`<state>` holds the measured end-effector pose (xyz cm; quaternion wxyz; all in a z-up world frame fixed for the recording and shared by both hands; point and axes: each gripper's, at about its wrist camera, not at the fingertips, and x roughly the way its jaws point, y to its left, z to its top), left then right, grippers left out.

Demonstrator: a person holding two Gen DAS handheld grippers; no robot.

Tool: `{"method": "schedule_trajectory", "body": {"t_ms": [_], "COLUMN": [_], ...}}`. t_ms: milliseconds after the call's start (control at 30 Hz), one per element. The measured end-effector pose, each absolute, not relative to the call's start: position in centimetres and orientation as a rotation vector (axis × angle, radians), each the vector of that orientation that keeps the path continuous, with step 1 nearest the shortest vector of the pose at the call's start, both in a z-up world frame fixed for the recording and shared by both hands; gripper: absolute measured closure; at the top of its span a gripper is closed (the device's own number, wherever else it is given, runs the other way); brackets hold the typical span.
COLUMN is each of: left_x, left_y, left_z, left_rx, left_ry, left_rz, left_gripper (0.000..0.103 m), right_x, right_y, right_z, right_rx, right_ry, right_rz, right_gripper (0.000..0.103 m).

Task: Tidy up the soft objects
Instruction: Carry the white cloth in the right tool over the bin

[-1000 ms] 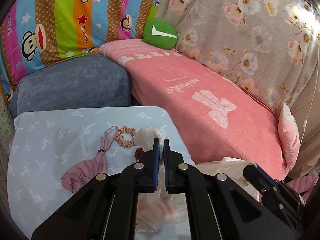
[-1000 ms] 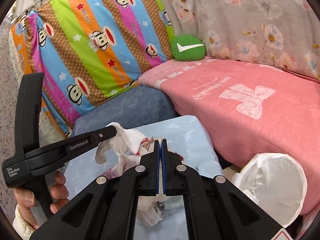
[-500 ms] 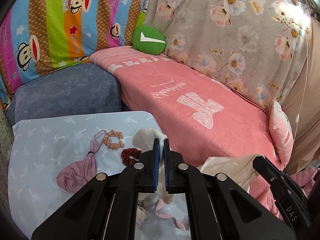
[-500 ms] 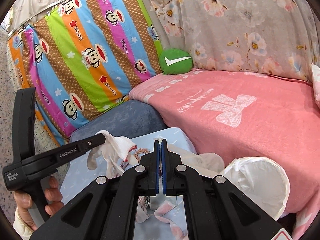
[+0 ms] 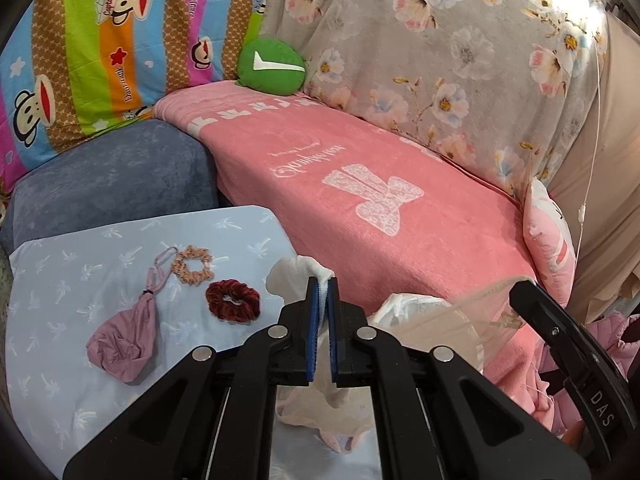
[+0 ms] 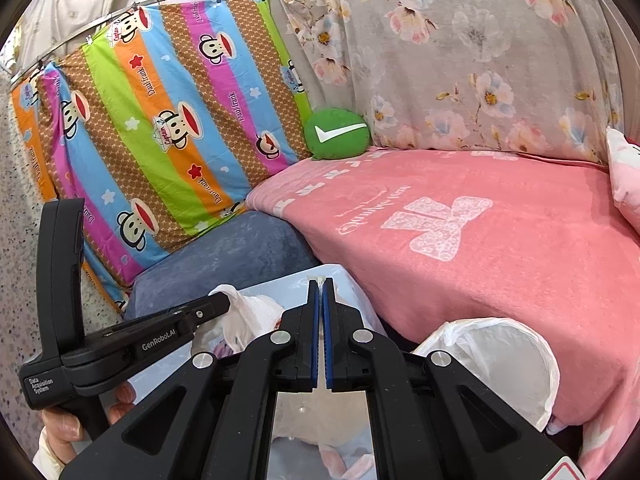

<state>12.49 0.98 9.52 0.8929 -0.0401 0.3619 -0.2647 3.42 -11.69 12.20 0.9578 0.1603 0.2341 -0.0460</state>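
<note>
Pinching a white knitted cloth [image 5: 298, 278], left claw [image 5: 322, 280] is closed on it above the pale-blue patterned surface [image 5: 60, 280]. Right claw [image 6: 319, 282] is closed on thin sheer fabric [image 6: 319, 278]. Dark-red velvet scrunchie [image 5: 233, 299] lies mid-surface.

The white cloth [image 5: 298, 276] hangs mostly hidden behind the left tongs [image 5: 322, 292], its shape unclear.

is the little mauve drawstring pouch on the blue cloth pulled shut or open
Pulled shut. The mauve pouch lies on the pale blue cloth with its neck gathered tight and the cords trailing from it. What it holds cannot be told.
</note>
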Motion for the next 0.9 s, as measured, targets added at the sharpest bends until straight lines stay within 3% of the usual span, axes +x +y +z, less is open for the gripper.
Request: {"method": "schedule_trajectory", "body": {"t_ms": [900], "left_x": [10.5], "left_y": [-11.5], "left_z": [7.6], "left_rx": [0.022], "left_ry": [0.836], "left_rz": [-0.783], "left_gripper": [0.098], "right_x": [1.0], "right_y": [-23.2], "right_z": [9.6], "right_rx": [0.408], "right_ry": [0.507], "right_rz": [-0.300], "right_gripper": [0.101]}}
